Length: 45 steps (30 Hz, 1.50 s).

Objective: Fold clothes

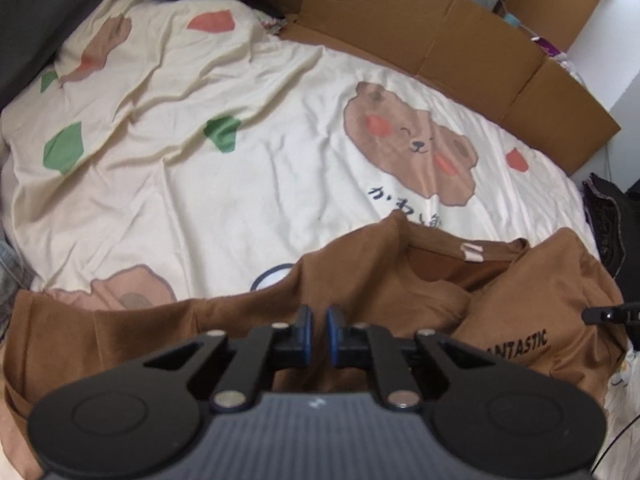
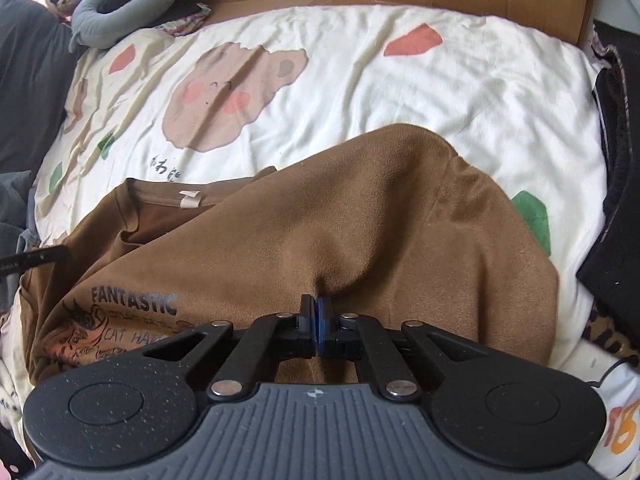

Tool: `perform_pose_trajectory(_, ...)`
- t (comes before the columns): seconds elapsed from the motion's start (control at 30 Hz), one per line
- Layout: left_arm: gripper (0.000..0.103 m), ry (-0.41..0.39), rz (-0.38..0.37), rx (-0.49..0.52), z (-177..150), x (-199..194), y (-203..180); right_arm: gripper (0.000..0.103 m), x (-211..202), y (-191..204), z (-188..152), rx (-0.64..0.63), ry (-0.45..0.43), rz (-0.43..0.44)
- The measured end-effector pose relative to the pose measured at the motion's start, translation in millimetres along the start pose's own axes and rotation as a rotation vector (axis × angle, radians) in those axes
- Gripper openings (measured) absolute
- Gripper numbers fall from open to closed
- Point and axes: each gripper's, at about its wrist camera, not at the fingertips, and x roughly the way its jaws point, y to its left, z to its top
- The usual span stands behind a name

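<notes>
Brown suede-like cloth fills the space under both tools. We see the right hand-held gripper (image 2: 317, 306) with its blue-lined jaws pressed together on a puckered pinch of the brown T-shirt (image 2: 360, 220); the fabric dimples just ahead of the tips. The left hand-held gripper (image 1: 319, 318) has its jaws nearly together, a thin gap showing between the blue pads (image 1: 333, 332), and they sit down on the same brown T-shirt (image 1: 360, 292); whether cloth is caught between them we cannot tell.

The shirt lies crumpled at the near edge of the bed, neck opening away from us, with a pale neck label (image 2: 190, 199) showing and a "FANTASTIC" print (image 2: 134, 303) over a cat drawing. One side of the shirt humps up high in the right wrist view, hiding part of the sheet behind it.

Beyond lies the cream bedsheet (image 1: 240, 184), rumpled and printed with a brown bear (image 1: 412, 144) and red and green patches. Flattened cardboard (image 1: 440, 28) stands along the far edge of the bed. A grey neck pillow (image 2: 120, 12) sits at the far left corner, beside dark grey bedding (image 2: 28, 80). Dark clothing (image 2: 616, 208) is heaped at the right edge, just beside the shirt's side of the bed.
</notes>
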Motion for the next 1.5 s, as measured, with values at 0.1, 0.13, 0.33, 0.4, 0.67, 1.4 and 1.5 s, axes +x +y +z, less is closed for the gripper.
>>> perform_pose_trajectory(0.1,0.001,-0.008,-0.010,0.021,2,-7,-4,0.000,-10,0,-4,-0.005,-0.005,0.006)
perform_pose_trajectory(0.13,0.001,-0.003,-0.013,0.029,2,-6,-5,0.000,-13,0,-6,-0.005,-0.006,0.008)
perform_pose_trajectory(0.33,0.016,0.004,0.042,0.070,1,1,-10,0.000,-32,-5,-18,0.021,-0.002,0.011)
perform_pose_trajectory(0.4,0.029,0.000,0.058,0.087,2,4,-10,0.000,-36,-8,-23,0.033,0.003,0.008)
perform_pose_trajectory(0.67,0.002,0.030,0.044,0.094,0,14,-7,0.000,-44,-17,-46,0.086,0.022,-0.020)
perform_pose_trajectory(1.4,0.001,0.147,-0.114,0.081,-48,-15,-42,0.000,-16,-15,-77,0.090,0.178,0.052)
perform_pose_trajectory(1.5,0.001,0.166,-0.121,0.049,-57,-8,-43,0.000,-13,-14,-77,0.084,0.186,0.061)
